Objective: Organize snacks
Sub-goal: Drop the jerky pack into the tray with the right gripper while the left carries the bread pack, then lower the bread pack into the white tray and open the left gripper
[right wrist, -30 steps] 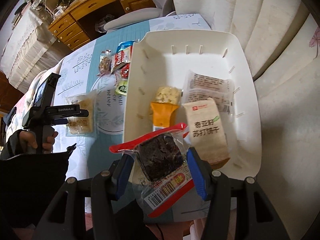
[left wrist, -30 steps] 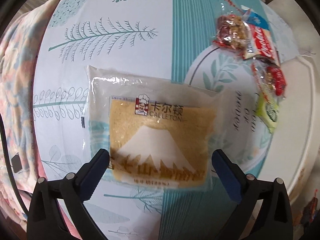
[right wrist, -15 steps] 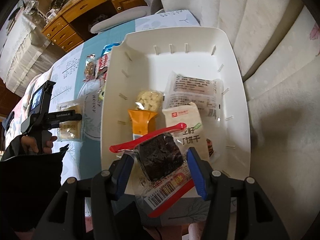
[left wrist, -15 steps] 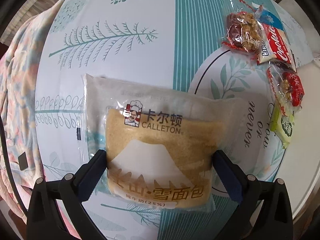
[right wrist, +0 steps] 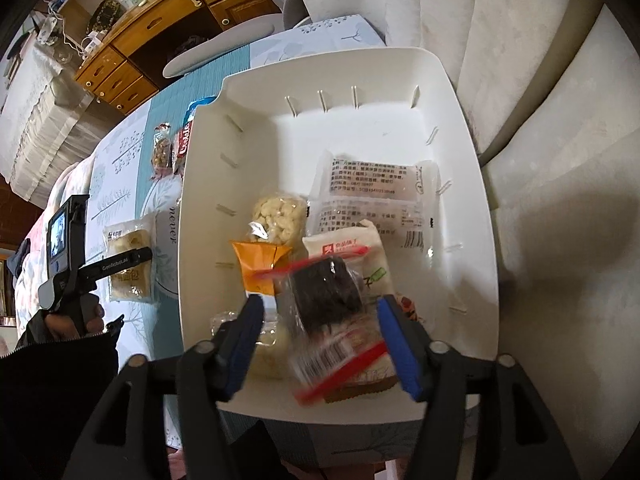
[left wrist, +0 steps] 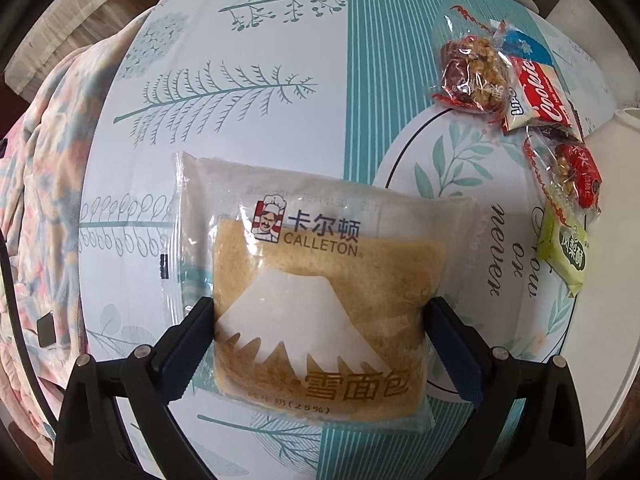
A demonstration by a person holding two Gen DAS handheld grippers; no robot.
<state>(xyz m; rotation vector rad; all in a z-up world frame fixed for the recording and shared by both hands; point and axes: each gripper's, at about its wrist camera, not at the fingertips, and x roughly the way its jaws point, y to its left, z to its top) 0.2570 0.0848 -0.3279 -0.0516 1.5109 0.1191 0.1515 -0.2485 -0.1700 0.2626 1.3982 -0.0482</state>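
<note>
Over the white bin (right wrist: 472,208), the right gripper (right wrist: 320,344) has just been opening its jaws, and the red-edged brownie packet (right wrist: 328,300), blurred, sits loose between them, clear of both pads, above the packets already inside, so the release looks best finished by lifting straight up without snagging the wrapper. On the leaf-print tablecloth (left wrist: 240,80), the left gripper (left wrist: 320,344) points down with its pads against the sides of the Calleton snow bread packet (left wrist: 320,280); a firm, gentle squeeze should spare the soft loaf. A nut bar (left wrist: 476,76), a Cookies pack (left wrist: 540,96) and a green packet (left wrist: 564,252) wait nearby, well clear.
</note>
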